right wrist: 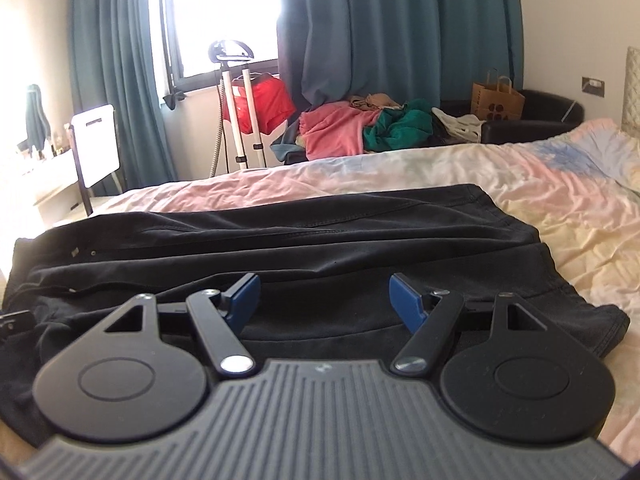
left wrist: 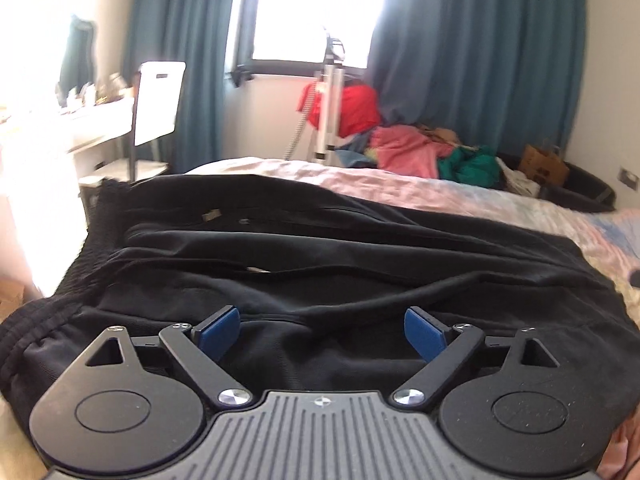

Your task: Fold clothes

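A black garment [left wrist: 320, 248], shorts or trousers with a ribbed waistband at the left, lies folded lengthwise across the bed; it also shows in the right wrist view [right wrist: 320, 232]. My left gripper [left wrist: 322, 334] is open, its blue pads [left wrist: 218, 334] spread wide just above the garment's near edge, holding nothing. My right gripper [right wrist: 324, 304] is open too, blue pads [right wrist: 404, 304] apart over the near edge toward the garment's right end, empty.
The bed has a pastel pink and yellow sheet [right wrist: 480, 184]. A pile of pink, green and red clothes [right wrist: 360, 128] lies beyond the bed by teal curtains. A garment steamer stand [right wrist: 240, 112], a white chair [right wrist: 96, 144] and a paper bag [right wrist: 496, 100] stand around.
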`<action>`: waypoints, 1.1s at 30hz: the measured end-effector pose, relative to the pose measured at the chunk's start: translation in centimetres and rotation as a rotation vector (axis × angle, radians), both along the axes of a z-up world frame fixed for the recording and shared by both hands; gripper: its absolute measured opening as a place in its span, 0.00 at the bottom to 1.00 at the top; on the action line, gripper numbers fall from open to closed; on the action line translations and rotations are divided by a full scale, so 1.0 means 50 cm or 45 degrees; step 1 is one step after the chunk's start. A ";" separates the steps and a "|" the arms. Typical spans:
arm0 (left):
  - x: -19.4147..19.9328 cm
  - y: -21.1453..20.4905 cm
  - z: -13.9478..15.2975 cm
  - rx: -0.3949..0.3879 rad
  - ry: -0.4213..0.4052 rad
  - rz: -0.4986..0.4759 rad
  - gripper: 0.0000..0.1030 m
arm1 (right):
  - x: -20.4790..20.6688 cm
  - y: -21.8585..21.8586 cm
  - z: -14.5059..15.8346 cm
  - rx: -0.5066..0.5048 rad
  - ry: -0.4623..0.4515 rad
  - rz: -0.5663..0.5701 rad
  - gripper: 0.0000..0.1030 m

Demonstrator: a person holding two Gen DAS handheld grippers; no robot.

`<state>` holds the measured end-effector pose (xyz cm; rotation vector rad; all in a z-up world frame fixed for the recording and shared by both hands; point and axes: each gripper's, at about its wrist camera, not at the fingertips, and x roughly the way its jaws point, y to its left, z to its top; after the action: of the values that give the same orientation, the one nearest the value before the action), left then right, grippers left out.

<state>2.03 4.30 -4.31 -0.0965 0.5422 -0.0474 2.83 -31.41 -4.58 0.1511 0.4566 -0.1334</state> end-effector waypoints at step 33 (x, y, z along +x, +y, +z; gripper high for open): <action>-0.082 0.503 -0.118 -1.349 0.223 0.485 0.91 | -0.017 -0.158 -0.056 0.538 0.104 -0.319 0.71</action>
<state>-2.06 29.45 -10.20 -1.2437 0.6180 0.0510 1.98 -39.33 -7.36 0.6204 0.5427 -0.2892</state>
